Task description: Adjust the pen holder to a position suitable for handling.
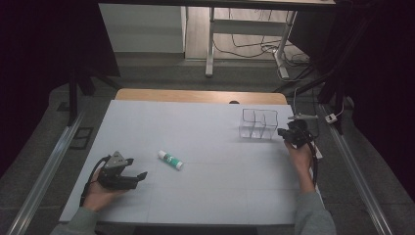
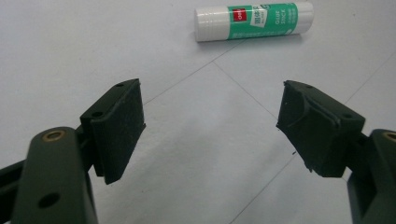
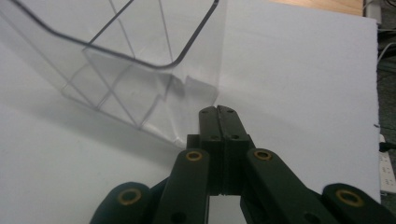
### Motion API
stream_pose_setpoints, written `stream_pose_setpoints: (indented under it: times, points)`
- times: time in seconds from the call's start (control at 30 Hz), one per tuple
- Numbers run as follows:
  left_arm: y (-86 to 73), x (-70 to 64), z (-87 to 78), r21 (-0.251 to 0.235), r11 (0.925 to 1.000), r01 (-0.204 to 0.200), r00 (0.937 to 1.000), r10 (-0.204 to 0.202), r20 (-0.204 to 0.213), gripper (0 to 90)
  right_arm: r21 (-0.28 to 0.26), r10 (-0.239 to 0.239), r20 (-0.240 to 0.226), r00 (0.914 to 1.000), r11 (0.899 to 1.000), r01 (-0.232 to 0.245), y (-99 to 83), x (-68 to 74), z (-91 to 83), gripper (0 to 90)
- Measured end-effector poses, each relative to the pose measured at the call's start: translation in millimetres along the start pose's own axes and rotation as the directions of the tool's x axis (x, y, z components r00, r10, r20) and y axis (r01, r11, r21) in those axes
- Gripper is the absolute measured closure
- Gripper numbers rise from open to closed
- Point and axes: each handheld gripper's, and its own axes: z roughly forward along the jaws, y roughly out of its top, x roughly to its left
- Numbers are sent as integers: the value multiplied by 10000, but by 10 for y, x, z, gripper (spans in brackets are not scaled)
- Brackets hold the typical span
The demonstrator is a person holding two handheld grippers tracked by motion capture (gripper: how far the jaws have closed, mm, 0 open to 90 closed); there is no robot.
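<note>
A white glue stick point(image 1: 170, 159) with a green label lies on its side left of the mat's middle. My left gripper point(image 1: 138, 168) is a short way to its left, low over the mat and open. In the left gripper view the glue stick point(image 2: 253, 21) lies crosswise beyond the gripper point(image 2: 210, 107), whose jaws stand wide apart with nothing between them. A clear plastic compartment box point(image 1: 258, 123) stands at the right rear. My right gripper point(image 1: 286, 133) is just to the right of it. In the right gripper view that gripper point(image 3: 217, 110) is shut and empty, beside the box's near corner point(image 3: 187, 88).
The white mat point(image 1: 205, 196) covers a wooden table whose bare strip point(image 1: 200, 95) shows along the far side. The mat's right edge point(image 3: 376, 70) runs close to my right gripper. Metal rails flank the table, and desk legs and cables lie on the floor beyond.
</note>
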Motion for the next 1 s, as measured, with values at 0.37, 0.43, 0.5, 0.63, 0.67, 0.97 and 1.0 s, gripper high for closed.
stream_pose_setpoints:
  times: [0.37,0.43,0.5,0.63,0.67,0.97,1.0]
  points:
    - [-5,10,-5,29,10000,53,10000,-53,-27,228,-127,135,-72,9999,9998,-136,33,-39,138,890]
    - [-6,11,-9,-10,10000,56,10000,-56,-41,231,-140,-27,-48,10000,9999,27,34,-22,157,889]
    - [-7,14,-10,-19,10000,66,10000,-66,-55,232,-118,-179,24,9998,9998,179,28,-12,181,890]
    - [-7,8,-2,16,10000,60,10000,-60,-53,232,-121,-179,48,9998,9998,180,25,-12,198,890]
    - [-6,5,-2,-2,10000,66,10000,-66,-15,232,-138,-185,44,9998,9997,185,25,-12,199,890]
    - [-6,6,-2,9,10000,91,10000,-91,11,232,-182,-321,38,9995,9993,322,42,-8,217,890]
    - [-6,3,-2,8,10000,99,9999,-99,18,232,-189,-318,37,9995,9993,319,43,-9,218,890]
